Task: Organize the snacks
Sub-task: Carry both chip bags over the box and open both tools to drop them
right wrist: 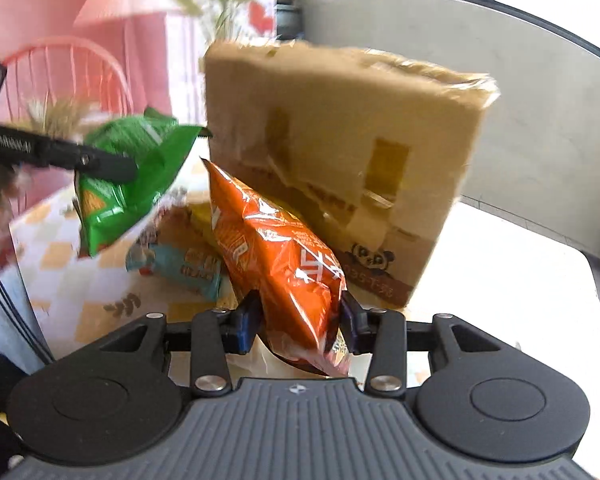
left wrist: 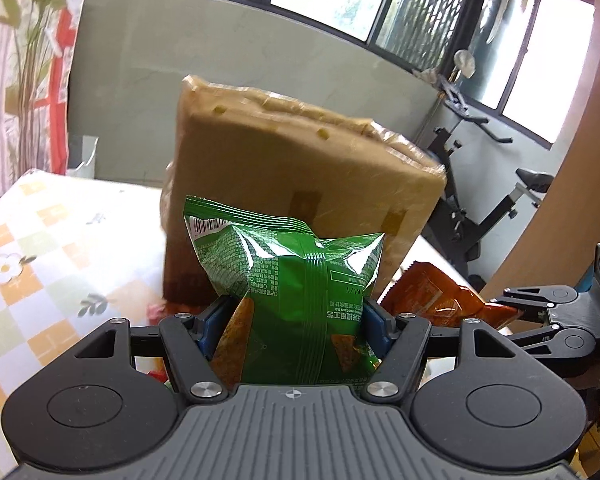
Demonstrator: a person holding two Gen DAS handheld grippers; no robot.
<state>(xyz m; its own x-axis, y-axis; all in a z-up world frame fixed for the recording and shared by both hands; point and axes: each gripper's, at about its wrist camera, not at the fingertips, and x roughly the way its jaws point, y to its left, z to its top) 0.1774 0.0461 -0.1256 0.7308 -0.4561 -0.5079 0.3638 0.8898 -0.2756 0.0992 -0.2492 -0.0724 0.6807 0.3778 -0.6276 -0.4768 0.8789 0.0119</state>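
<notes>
Snacks in both hands right now. My left gripper (left wrist: 296,328) is clamped on a green chip bag (left wrist: 288,280), blue pads pressing into both sides of it, and the bag stands upright between the fingers with its crimped top edge and barcode facing up. From the right wrist view the same green chip bag (right wrist: 128,184) hangs in the air off to the left, pinched by the left gripper's black finger (right wrist: 60,152).

My right gripper (right wrist: 300,320) is squeezing an orange chip bag (right wrist: 276,256), pads dug into its lower part, bag tilted so its top corner leans up and to the left. That view is a bit smeared, so I can't read the print.

Right behind both bags is a cardboard box (left wrist: 300,176) wrapped in clear tape, standing on the table (left wrist: 60,240) with its checkered flower-print cloth. In the right view the box (right wrist: 340,152) shows a small panda drawing near its bottom edge.

More snacks lie on the cloth below, including a blue-and-white packet (right wrist: 180,264) between the two held bags, and something yellow behind the orange one that I can't make out.
</notes>
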